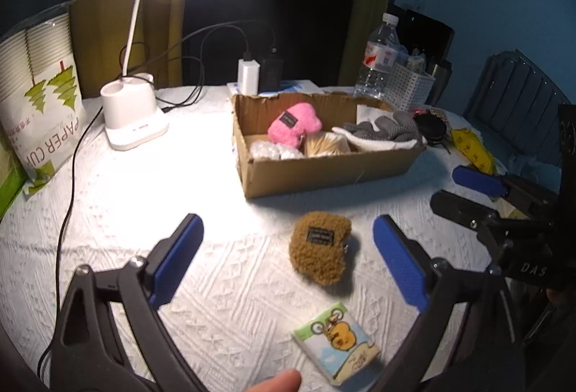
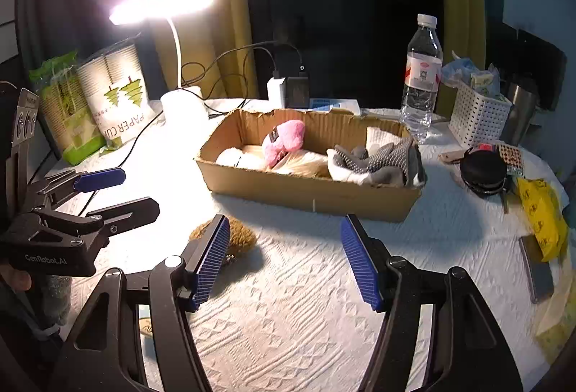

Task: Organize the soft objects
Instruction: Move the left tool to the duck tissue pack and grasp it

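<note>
While the left gripper [image 1: 288, 258] hangs with jaws wide and empty, the brown plush pouch [image 1: 320, 251] between them on the white tablecloth [image 1: 144, 176] looks light and squashy; pinch its middle. Rightward, the right gripper [image 2: 286, 257] gapes empty too.

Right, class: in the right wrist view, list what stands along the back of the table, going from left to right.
Paper cup pack → lamp base → white charger → water bottle → white basket.
</note>
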A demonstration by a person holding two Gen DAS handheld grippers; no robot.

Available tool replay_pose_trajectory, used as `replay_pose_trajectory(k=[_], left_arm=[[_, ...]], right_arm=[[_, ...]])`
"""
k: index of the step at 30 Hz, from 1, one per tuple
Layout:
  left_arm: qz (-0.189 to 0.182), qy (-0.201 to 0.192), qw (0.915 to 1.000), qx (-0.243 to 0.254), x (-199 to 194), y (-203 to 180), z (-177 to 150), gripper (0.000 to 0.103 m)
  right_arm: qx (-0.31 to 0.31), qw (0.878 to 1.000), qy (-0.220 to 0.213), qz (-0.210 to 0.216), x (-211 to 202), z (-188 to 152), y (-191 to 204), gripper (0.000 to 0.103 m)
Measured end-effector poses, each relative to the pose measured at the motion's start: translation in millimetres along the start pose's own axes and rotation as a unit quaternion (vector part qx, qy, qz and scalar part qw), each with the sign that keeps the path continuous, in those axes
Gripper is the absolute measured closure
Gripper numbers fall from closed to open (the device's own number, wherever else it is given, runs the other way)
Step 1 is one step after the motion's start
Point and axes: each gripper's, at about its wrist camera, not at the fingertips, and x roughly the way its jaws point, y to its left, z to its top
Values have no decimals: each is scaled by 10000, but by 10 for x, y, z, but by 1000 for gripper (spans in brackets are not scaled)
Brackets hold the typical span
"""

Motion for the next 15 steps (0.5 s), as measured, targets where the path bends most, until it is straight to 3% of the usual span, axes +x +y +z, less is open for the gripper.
replay_pose_trajectory(k=[15], left_arm=[[-101, 424, 9989, 170, 6, -226, -536, 7]], right_arm=[[150, 9998, 95, -47, -150, -491, 72, 36]])
